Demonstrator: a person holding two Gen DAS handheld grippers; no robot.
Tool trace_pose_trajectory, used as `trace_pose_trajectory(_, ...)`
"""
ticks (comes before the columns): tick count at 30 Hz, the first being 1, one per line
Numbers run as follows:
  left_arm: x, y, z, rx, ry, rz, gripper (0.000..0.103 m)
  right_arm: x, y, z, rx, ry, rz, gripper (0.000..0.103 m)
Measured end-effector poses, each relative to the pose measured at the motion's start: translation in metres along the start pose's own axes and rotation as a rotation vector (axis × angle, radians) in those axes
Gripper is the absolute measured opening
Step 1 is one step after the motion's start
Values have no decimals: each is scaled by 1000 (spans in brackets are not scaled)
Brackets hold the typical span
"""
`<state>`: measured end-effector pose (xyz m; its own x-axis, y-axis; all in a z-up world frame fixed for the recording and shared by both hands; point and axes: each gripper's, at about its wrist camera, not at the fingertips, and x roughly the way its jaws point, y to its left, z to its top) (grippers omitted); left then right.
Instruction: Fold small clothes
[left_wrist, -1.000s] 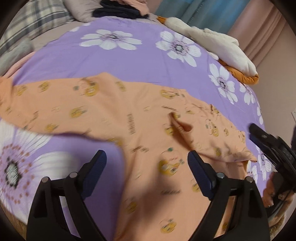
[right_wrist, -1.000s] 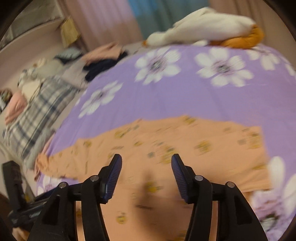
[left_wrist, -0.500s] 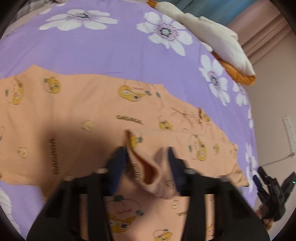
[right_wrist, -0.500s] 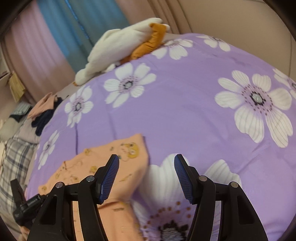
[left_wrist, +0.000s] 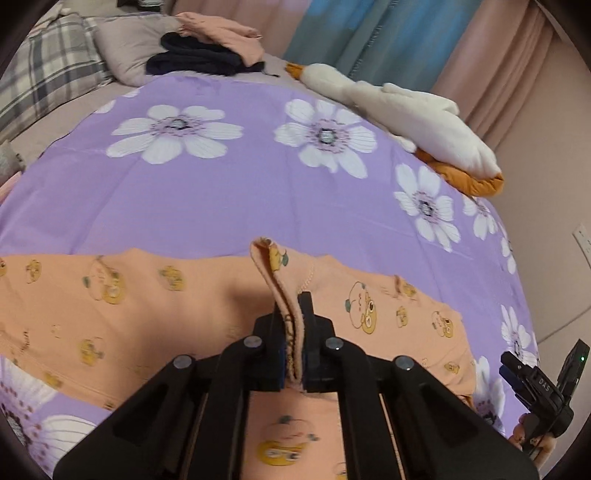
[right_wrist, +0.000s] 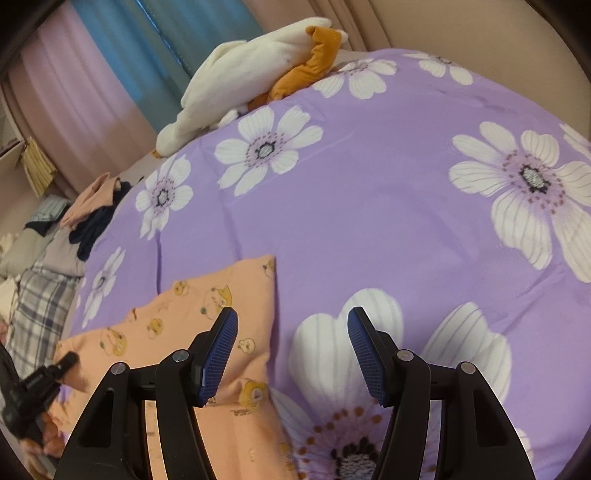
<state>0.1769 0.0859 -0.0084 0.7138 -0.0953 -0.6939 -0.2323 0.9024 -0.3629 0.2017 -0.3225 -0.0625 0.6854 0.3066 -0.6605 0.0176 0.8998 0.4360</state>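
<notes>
Peach cotton garment printed with yellow cartoon figures (left_wrist: 122, 302) lies spread on the purple bedspread with white flowers (left_wrist: 229, 192), and the left gripper (left_wrist: 293, 325) has just closed its jaws, pinching a raised ridge of it. The right gripper (right_wrist: 291, 354) hangs with jaws spread and empty over the garment's corner. Risk: soft, thin knit may slip from that narrow pinch, or drag and bunch instead of folding cleanly.

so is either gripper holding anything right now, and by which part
The left gripper has just closed on a raised fold of the orange cartoon-print cotton garment, pinched near its upper edge. The right gripper is open above the garment's corner, holding nothing.
</notes>
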Motion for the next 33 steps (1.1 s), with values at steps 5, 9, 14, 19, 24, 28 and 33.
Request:
trace_pose_trajectory(5, 12, 23, -7, -27, 30, 52, 5, 12, 15, -6, -42, 47, 41, 62)
trace_pose_trajectory(9, 23, 28, -15, -16, 65, 90, 6, 25, 22, -14, -60, 105, 41, 62)
trace_pose_trajectory(14, 32, 33, -25, -5, 94, 119, 7, 33, 24, -29, -62, 170, 60, 62)
trace_pose_trajectory(19, 37, 36, -31, -9, 109, 136, 8, 34, 31, -39, -112, 173, 17, 40)
trace_pose_trajectory(24, 34, 38, -30, -24, 106, 128, 8, 27, 31, -37, -112, 161, 59, 9)
trace_pose_trajectory(28, 34, 37, -30, -29, 112, 122, 8, 9, 28, -31, -99, 106, 80, 8)
trace_pose_trajectory(33, 37, 40, -30, -40, 128, 115, 10, 25, 30, -37, -123, 141, 6, 7)
